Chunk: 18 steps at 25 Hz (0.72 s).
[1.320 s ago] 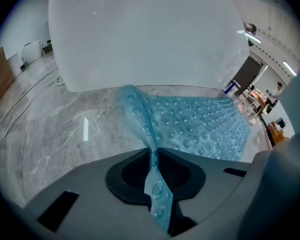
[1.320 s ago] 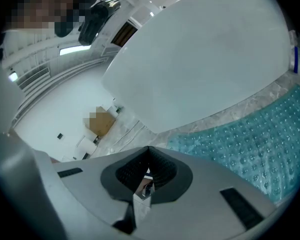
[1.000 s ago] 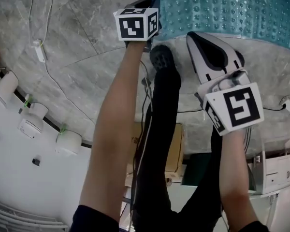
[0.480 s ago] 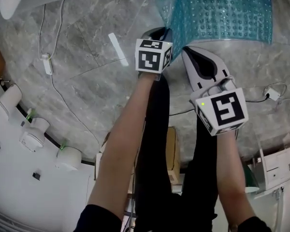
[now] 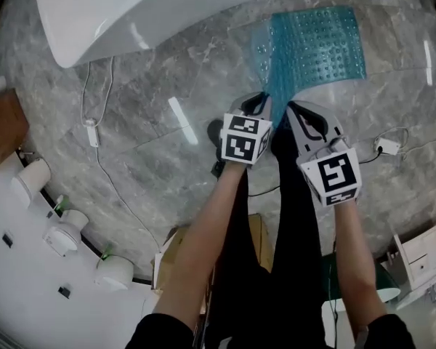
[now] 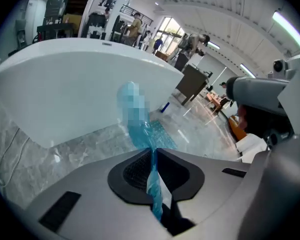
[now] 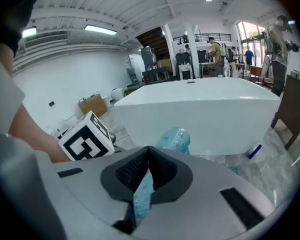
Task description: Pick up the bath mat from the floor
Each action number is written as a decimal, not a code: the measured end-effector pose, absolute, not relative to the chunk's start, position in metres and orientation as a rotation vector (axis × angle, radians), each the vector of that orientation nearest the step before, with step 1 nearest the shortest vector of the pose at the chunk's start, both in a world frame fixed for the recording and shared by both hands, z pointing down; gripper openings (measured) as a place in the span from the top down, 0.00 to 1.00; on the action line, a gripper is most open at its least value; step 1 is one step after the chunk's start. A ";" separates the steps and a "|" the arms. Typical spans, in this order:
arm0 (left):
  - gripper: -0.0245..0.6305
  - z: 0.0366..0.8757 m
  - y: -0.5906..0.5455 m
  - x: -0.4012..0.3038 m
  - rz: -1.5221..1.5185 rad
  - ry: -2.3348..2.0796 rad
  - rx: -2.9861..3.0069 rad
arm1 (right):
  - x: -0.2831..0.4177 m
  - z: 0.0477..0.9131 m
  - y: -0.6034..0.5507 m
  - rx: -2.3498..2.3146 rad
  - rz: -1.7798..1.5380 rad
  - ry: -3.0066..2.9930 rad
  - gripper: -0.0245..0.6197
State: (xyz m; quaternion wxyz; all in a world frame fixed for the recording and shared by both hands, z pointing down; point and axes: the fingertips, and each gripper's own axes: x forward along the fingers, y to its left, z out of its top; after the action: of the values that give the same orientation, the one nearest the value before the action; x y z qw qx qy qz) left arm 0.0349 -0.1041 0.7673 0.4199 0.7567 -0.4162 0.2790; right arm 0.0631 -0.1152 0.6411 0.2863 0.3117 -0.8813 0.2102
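Note:
The bath mat (image 5: pixel 316 46) is a translucent teal sheet with raised bumps. Its near edge is lifted and bunched, while the far part hangs down toward the grey marble floor (image 5: pixel 152 86). My left gripper (image 5: pixel 260 102) is shut on the near edge, and a thin teal fold (image 6: pixel 140 131) runs out between the closed left gripper (image 6: pixel 151 151) pads. Close beside it on the right, my right gripper (image 5: pixel 294 109) is shut on the same edge. In the right gripper view, the bumpy mat (image 7: pixel 174 139) shows pinched in the right gripper (image 7: pixel 149 151).
A white bathtub (image 5: pixel 131 13) stands just beyond the mat. Cables with a power block (image 5: pixel 92 131) and a plug (image 5: pixel 384 147) lie on the floor. A cardboard box (image 5: pixel 3 126) stands at the left, white round fixtures (image 5: pixel 65 235) along the lower left, and a white rack (image 5: pixel 421 249) at the lower right.
Both grippers have risen well above the floor with the mat's edge held. The mat now hangs bunched below them, and the bathtub has come into view.

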 end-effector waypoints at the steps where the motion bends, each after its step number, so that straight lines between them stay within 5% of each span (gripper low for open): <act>1: 0.90 0.748 -0.108 0.047 0.682 -1.045 1.912 | 0.075 0.630 -0.118 0.840 0.545 -2.353 0.94; 18: 0.91 0.441 -0.120 0.153 0.334 -1.046 2.151 | 0.216 0.428 -0.146 1.090 0.446 -2.365 0.94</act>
State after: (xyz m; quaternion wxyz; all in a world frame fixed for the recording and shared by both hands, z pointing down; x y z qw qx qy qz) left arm 0.1526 -0.1200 0.4415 0.3554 0.8324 -0.4050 0.1293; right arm 0.2158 -0.1456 0.4279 0.2474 0.3996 -0.8674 0.1636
